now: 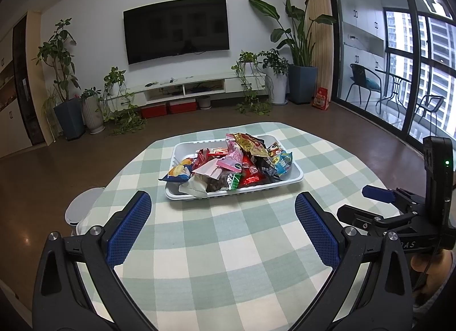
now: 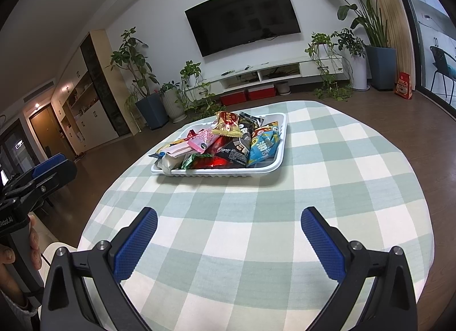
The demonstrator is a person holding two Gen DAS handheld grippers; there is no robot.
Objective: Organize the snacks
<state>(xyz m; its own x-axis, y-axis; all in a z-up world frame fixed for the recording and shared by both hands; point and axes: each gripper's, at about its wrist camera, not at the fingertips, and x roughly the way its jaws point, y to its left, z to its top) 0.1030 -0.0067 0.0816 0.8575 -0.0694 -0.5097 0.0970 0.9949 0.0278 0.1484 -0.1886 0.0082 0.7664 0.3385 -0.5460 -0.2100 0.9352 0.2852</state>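
One white tray [image 1: 293,181] is observed on the far half of the table [image 1: 228,245], which is covered by a green-and-white checked cloth. The tray is heaped with snack packets [image 1: 228,162]; an exact count cannot be made, as they overlap. Two hand-held grippers are noted: the left hand-held gripper [image 1: 223,227] and the right hand-held gripper [image 2: 229,241], both spread wide, empty, held over the near cloth, well apart from the tray.

A tray [image 1: 293,180] piled with snack packets [image 1: 228,162] sits on the far half of the table [image 1: 228,245]. Both grippers hang over the near edge, the left gripper [image 1: 223,228] beside the right gripper [image 2: 229,238], well apart from the tray. Behind the table, a television [image 1: 176,28] hangs above a low cabinet [image 1: 199,87] flanked by potted plants [image 1: 299,40].
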